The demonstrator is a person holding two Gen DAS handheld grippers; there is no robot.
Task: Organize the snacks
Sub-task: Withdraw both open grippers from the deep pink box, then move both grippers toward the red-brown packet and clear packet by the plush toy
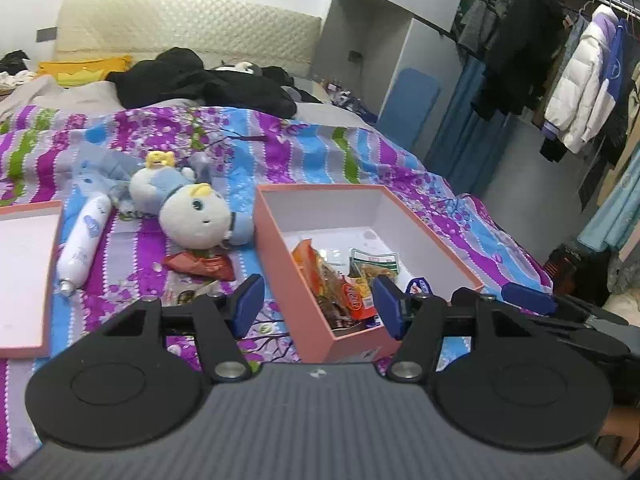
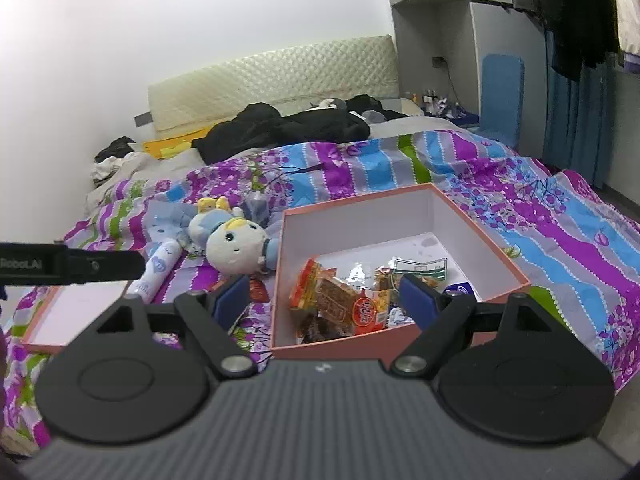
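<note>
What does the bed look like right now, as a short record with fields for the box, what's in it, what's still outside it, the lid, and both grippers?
box: pink box, open, on the floral bedspread
inside box: several snack packets, piled at the near end
outside box: red snack packet, beside the plush toy; white tube
lid: pink lid, lying left of the box
left gripper: open, empty
right gripper: open, empty
</note>
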